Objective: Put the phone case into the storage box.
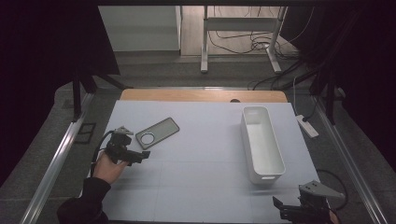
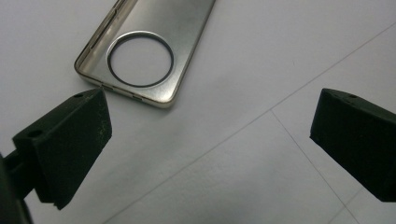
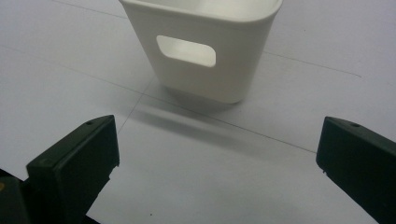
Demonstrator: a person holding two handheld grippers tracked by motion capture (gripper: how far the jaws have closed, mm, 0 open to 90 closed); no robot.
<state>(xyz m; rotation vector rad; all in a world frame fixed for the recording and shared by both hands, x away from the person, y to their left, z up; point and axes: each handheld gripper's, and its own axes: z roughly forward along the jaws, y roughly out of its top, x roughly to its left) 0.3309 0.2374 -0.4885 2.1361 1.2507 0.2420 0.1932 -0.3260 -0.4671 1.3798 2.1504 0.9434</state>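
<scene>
A grey metal phone back cover (image 1: 157, 132) with a round hole lies flat on the white table at the left. My left gripper (image 1: 135, 156) is held open just in front of it, nothing between its jaws. In the left gripper view the cover (image 2: 182, 46) lies ahead and to the left of the gripper (image 2: 210, 140), untouched. A long white plastic bin (image 1: 261, 142) stands at the right, and it looks empty. My right gripper (image 1: 289, 212) is open near the table's front right edge. In the right gripper view the bin's handle end (image 3: 205, 56) faces the gripper (image 3: 217, 163).
The white table mat (image 1: 201, 163) has faint seam lines across it. A wooden strip (image 1: 201, 95) runs along the far edge. Metal rails (image 1: 56, 158) flank the table. A white power strip (image 1: 308, 125) lies off the right side. Desk legs and cables stand beyond.
</scene>
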